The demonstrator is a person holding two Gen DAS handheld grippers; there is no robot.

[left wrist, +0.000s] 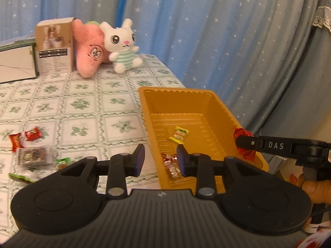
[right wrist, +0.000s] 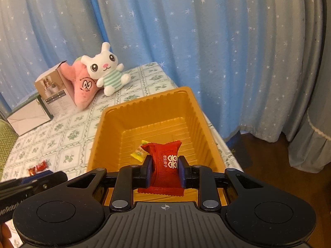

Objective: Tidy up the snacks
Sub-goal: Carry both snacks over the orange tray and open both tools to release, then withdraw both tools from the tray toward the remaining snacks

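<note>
Star-print blue curtains (right wrist: 206, 41) back my floral tablecloth (left wrist: 82, 107); my right gripper (right wrist: 164, 170) clenches a red candy packet (right wrist: 167, 165) above the gold tray (right wrist: 157, 111), my left gripper (left wrist: 160, 161) hangs released, empty, near the loose snacks (left wrist: 31, 144)

Table (left wrist: 86, 107) under a green-flowered checked cloth, bearing an orange tray (left wrist: 144, 103).

Well left of the tray, near the front edge: two red sweets (left wrist: 24, 137), a clear pack of dark snacks (left wrist: 34, 157), green wrappers (left wrist: 21, 178). Far behind the tray, to its left: a brown carton (left wrist: 54, 47), a pink plush (left wrist: 90, 47), a white rabbit plush (left wrist: 123, 45), a flat white box (left wrist: 16, 65).
</note>
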